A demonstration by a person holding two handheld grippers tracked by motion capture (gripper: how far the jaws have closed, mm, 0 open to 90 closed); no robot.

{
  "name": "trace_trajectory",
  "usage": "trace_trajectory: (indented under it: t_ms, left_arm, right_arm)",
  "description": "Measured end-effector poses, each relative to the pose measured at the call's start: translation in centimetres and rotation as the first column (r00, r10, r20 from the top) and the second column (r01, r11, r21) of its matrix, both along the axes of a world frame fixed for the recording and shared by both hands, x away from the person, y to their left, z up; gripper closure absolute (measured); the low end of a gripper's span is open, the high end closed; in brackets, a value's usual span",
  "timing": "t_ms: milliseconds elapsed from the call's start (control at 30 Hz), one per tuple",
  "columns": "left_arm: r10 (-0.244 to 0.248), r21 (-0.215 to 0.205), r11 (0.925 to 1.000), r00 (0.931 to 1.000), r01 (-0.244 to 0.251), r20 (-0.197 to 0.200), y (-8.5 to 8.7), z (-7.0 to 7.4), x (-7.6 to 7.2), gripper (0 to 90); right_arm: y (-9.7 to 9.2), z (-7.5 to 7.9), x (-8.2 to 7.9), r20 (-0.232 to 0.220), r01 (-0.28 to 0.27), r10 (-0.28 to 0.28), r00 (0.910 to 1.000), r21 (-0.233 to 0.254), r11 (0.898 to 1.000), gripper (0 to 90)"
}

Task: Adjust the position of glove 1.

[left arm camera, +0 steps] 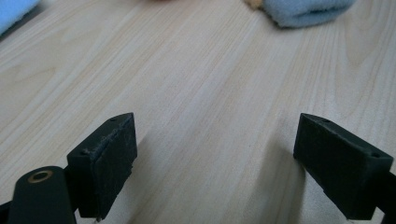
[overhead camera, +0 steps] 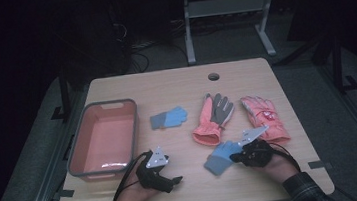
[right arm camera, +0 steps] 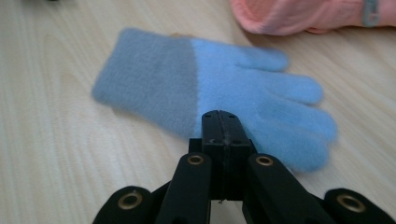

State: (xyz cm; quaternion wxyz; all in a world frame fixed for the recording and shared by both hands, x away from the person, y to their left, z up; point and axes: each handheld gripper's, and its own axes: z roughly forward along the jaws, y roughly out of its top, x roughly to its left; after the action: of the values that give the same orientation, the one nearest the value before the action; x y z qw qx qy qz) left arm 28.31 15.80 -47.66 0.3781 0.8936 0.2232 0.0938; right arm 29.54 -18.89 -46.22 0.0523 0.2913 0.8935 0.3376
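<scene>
Bin (overhead camera: 104, 138): orange with a grey rim, left of the frame on the tabletop (overhead camera: 175, 86).
Left hand-held gripper (overhead camera: 177, 180): lower centre-left, jaws spread wide over bare wood, nothing between them.
Small blue glove (overhead camera: 169, 117): centre, lying flat.
Orange-grey glove (overhead camera: 213, 117): right of centre.
Blue glove (overhead camera: 221, 157): lower centre-right, flat, cuff toward the bottom left.
Right hand-held gripper (right arm camera: 222, 122): jaws pressed together at that glove's edge; whether fabric is pinched cannot be told.
Pink glove (overhead camera: 264, 116): right.
</scene>
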Motion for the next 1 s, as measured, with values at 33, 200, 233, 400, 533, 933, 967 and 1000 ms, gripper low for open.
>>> trace_trajectory:
  t_ms: [33,200,233,400,533,933,967,1000]
  left_arm:
    - [0.000,0.001,1.0000,1.0000,0.000,0.000,0.0,0.0,0.0,12.7]
    - [0.001,0.000,1.0000,1.0000,-0.001,-0.001,0.0,0.0,0.0,12.7]
    - [0.001,0.000,1.0000,1.0000,-0.001,-0.001,0.0,0.0,0.0,12.7]
    - [0.002,-0.001,1.0000,1.0000,-0.002,-0.001,-0.1,0.0,0.0,12.7]
    - [0.002,-0.001,1.0000,1.0000,-0.002,0.000,-0.1,0.0,0.0,12.7]
    - [0.008,-0.005,1.0000,1.0000,-0.008,0.000,-0.1,0.0,0.0,12.7]
    - [0.007,-0.004,1.0000,1.0000,-0.007,0.000,-0.1,0.0,0.0,12.7]
    - [0.007,-0.003,1.0000,1.0000,-0.007,0.000,-0.1,0.0,0.0,12.7]
  right_arm:
    - [0.2,0.0,-0.1,0.001,-0.012,0.012,0.9999,-0.002,1.000,90.0]
    - [0.7,0.2,-0.4,0.002,-0.035,0.035,0.9994,0.007,0.999,90.0]
    - [0.7,0.4,-0.4,0.008,-0.034,0.034,0.9994,0.026,0.999,90.0]
    - [1.8,1.3,0.7,0.045,-0.020,0.017,0.9989,0.068,0.997,90.0]
    - [3.5,0.4,1.5,0.033,-0.045,0.044,0.9985,0.022,0.999,90.0]
    - [6.3,-0.1,-0.6,0.014,-0.146,0.146,0.9892,0.014,0.989,90.0]
    - [6.4,-0.1,-0.7,0.013,-0.151,0.150,0.9886,0.017,0.988,90.0]
    - [6.5,-0.1,-0.7,0.020,-0.157,0.157,0.9875,0.014,0.988,90.0]
